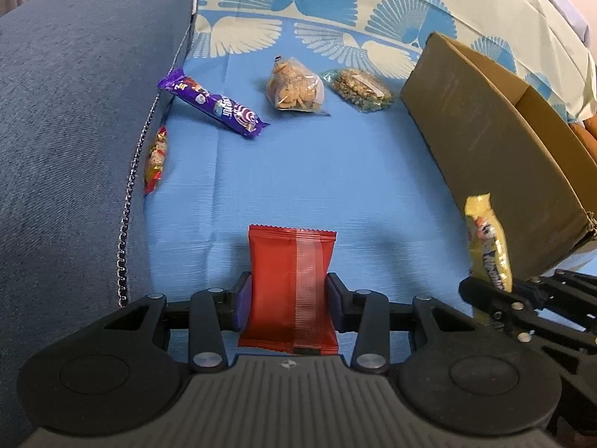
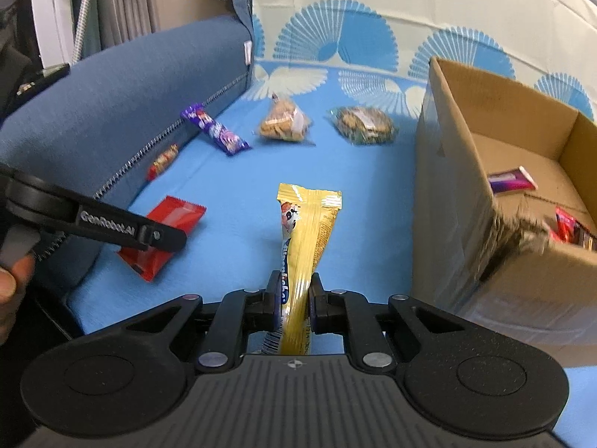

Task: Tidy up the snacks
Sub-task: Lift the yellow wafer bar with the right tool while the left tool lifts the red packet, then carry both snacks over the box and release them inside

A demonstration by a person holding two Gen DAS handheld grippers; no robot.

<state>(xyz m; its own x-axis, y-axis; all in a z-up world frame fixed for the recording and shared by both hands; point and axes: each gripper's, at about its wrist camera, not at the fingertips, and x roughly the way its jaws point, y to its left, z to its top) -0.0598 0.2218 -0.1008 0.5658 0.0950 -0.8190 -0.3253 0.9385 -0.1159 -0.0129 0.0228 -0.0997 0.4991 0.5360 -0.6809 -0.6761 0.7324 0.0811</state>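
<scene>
My left gripper (image 1: 290, 296) is shut on a red snack packet (image 1: 287, 276), its pads pressing both side edges. In the right wrist view the same red packet (image 2: 166, 229) hangs low over the blue sheet at the left. My right gripper (image 2: 294, 295) is shut on a yellow wrapped bar (image 2: 309, 220), which sticks out ahead of the fingers. That yellow bar (image 1: 487, 239) also shows at the right of the left wrist view, beside the open cardboard box (image 1: 485, 130). Inside the box (image 2: 447, 186) lie a purple packet (image 2: 511, 181) and red wrappers (image 2: 565, 226).
On the blue sheet farther back lie a purple bar (image 1: 216, 102), a clear bag of crackers (image 1: 294, 87), a clear bag of green-brown mix (image 1: 358, 89) and a small red-yellow candy (image 1: 156, 156) against the dark blue cushion (image 1: 74, 112). A hand (image 2: 9, 287) shows at the left edge.
</scene>
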